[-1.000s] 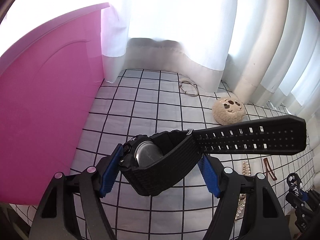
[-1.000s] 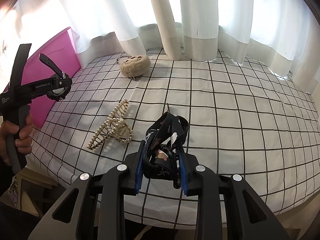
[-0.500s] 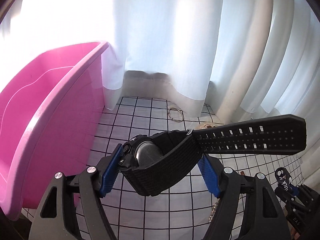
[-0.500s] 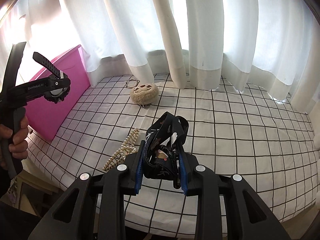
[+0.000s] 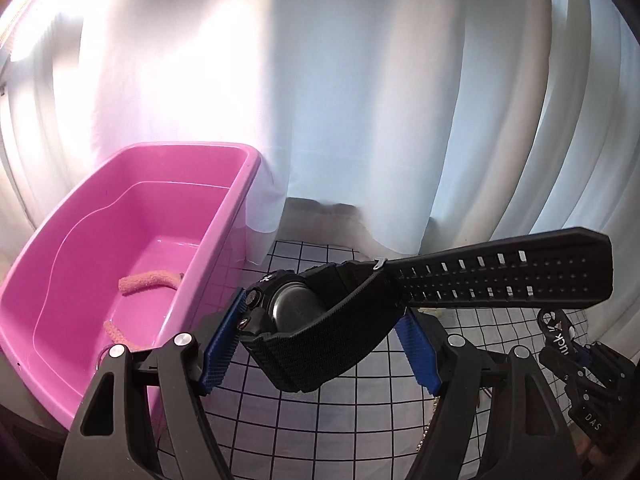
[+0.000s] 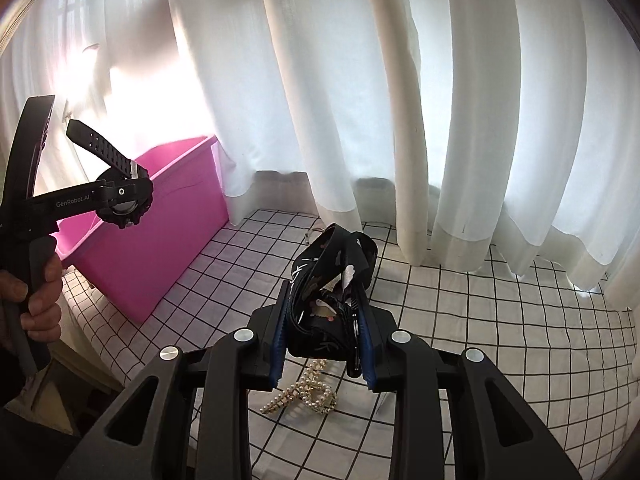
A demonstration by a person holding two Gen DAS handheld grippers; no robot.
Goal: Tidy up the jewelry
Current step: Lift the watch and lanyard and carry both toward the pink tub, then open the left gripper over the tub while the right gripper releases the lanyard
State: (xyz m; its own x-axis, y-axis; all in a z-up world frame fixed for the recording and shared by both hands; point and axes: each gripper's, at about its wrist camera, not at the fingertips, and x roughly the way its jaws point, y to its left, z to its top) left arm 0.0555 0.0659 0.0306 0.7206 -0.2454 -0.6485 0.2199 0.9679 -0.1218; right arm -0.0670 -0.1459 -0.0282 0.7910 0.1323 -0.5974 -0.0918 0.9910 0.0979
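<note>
Curtains (image 6: 360,100): white, filling the upper frame in both views.

Checked cloth (image 6: 500,320): white with black grid, covering the counter across the lower frame.

Bin (image 5: 120,248): pink, open, at left centre of the left view, its rim just left of the jaws; two pinkish fuzzy strips lie on its floor.

Left gripper (image 5: 320,332): jaws closed on a black watch (image 5: 304,312); case toward the left pad, one strap jutting to the right edge of frame.

Right gripper (image 6: 324,336): jaws clamped on a black patterned fabric band (image 6: 332,272), bunched between the pads and rising above them.

Pearl hair clip (image 6: 308,392): on the cloth, lower centre of the right view, below the jaws, not held.

Step, as judged: carrying both items toward the bin. The next move calls for bringing each over the rim before letting go.
</note>
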